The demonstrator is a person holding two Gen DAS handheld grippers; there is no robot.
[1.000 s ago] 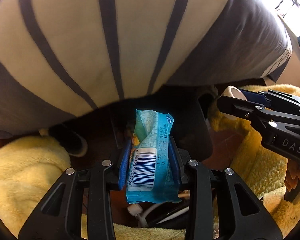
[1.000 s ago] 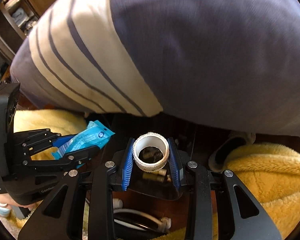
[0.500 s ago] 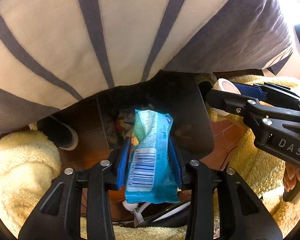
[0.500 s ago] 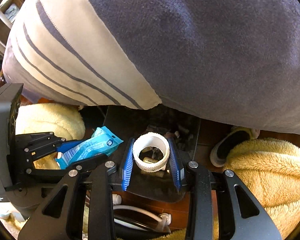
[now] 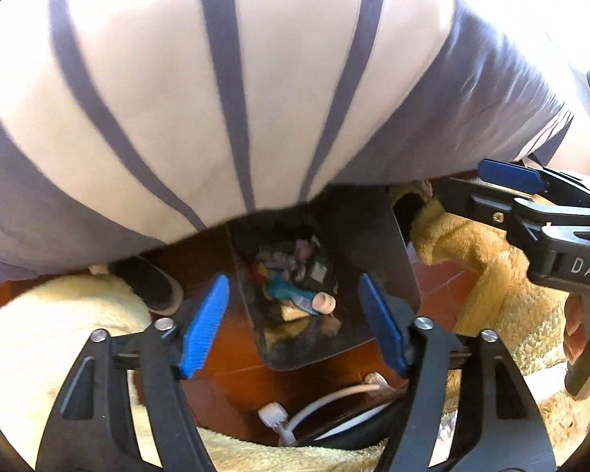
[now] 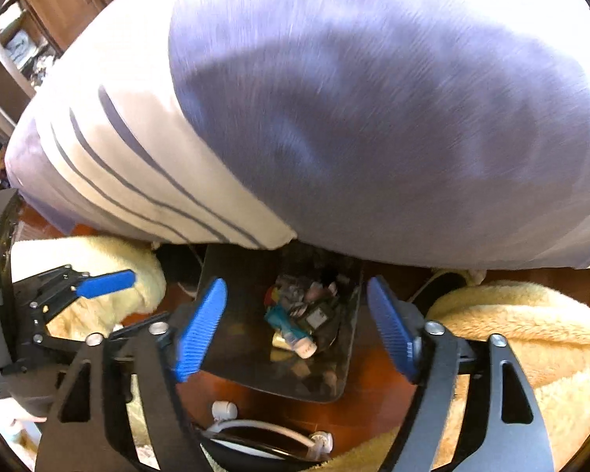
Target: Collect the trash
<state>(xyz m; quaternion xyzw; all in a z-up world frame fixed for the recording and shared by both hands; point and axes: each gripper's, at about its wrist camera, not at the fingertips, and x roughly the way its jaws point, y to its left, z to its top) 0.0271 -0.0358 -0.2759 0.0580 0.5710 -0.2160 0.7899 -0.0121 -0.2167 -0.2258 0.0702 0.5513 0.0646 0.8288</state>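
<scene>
Left gripper [image 5: 295,322]: mine, fingers spread wide, nothing between the blue pads.
Right gripper [image 6: 297,328]: mine, likewise spread and empty.
Trash bin [image 5: 389,259]: dark, open-topped, on the red-brown floor directly below and ahead of both grippers.
Trash: blue wrapper [image 5: 291,293] and white ring-shaped cap [image 5: 323,302] lie inside the bin on other litter; wrapper's long axis runs toward lower right.
Nearer arm: I cannot tell; both hover over the bin mouth.
Surroundings: yellow fleece blanket [image 5: 491,275] either side; striped pillow [image 5: 216,78] overhanging the bin's far edge; white cable [image 5: 322,401] below.
Obstruction: pillow crowds any upward retreat, I judge.
</scene>
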